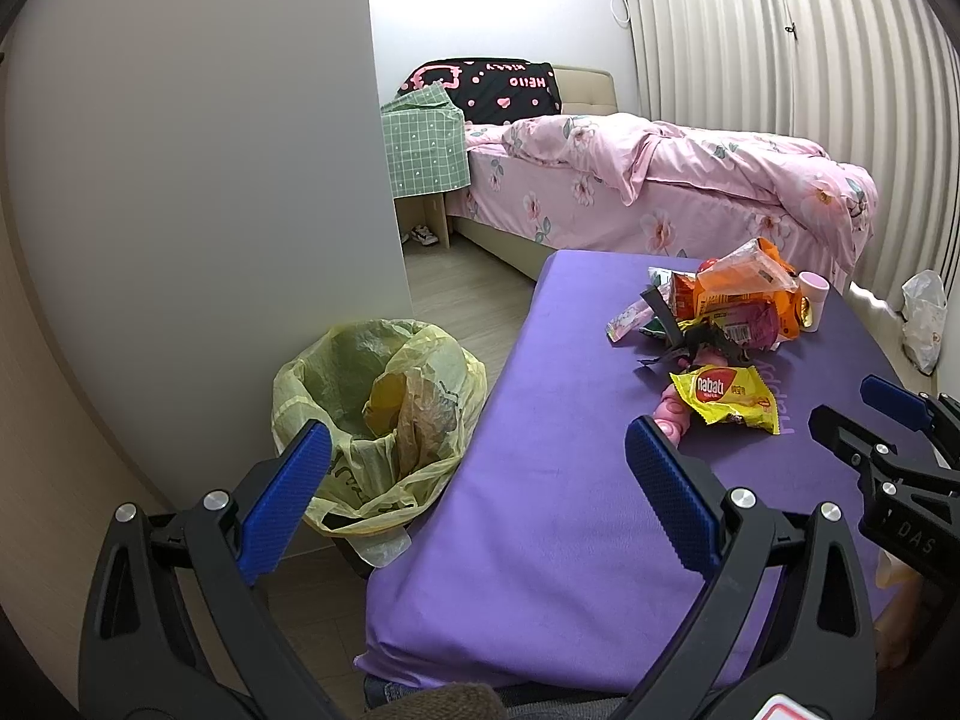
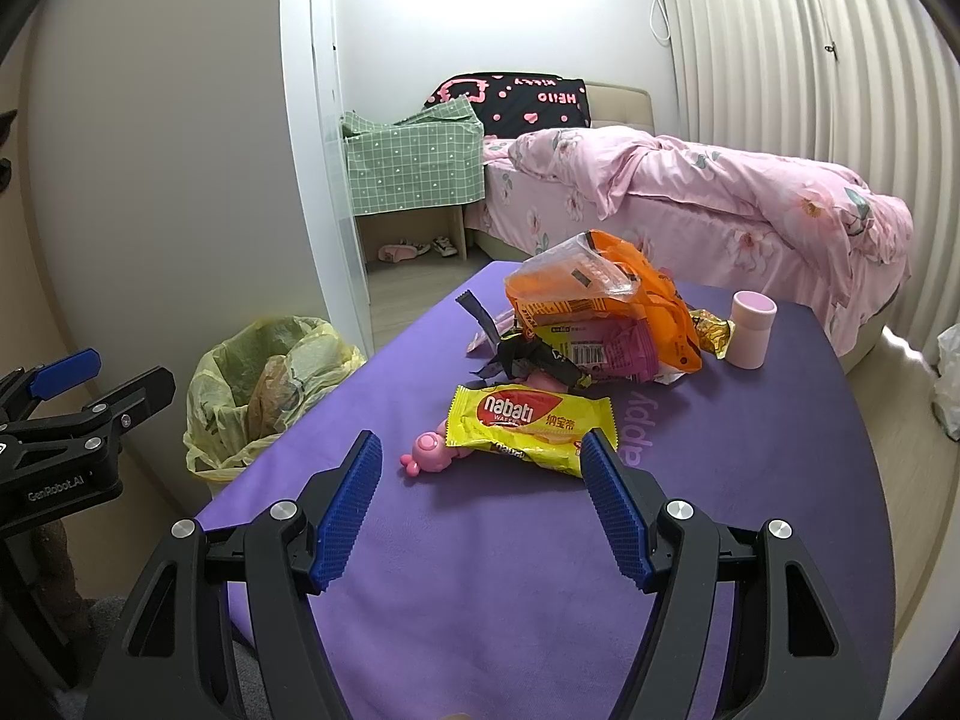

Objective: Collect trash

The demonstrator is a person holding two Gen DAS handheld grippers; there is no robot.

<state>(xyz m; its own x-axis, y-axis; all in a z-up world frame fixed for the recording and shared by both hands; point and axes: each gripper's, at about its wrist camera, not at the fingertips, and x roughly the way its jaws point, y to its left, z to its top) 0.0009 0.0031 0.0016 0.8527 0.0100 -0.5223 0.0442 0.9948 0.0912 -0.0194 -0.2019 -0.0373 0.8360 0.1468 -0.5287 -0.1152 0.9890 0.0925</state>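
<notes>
A yellow Nabati wafer wrapper (image 2: 531, 427) lies on the purple table (image 2: 480, 570), just beyond my open, empty right gripper (image 2: 483, 474). Behind it sits a heap of trash: an orange bag (image 2: 606, 294), a pink-and-yellow wrapper (image 2: 600, 348) and black torn wrappers (image 2: 528, 354). A bin with a yellow liner (image 1: 372, 414) stands on the floor left of the table. My left gripper (image 1: 480, 480) is open and empty above the table's left edge, beside the bin. The wrapper (image 1: 729, 399) and the heap (image 1: 732, 300) also show in the left wrist view.
A pink toy (image 2: 429, 450) lies partly under the wrapper. A pink cup (image 2: 750, 330) stands right of the heap. A bed with pink bedding (image 2: 690, 192) is behind the table. A white wall (image 1: 210, 180) rises behind the bin. A white bag (image 1: 924, 312) lies on the floor at right.
</notes>
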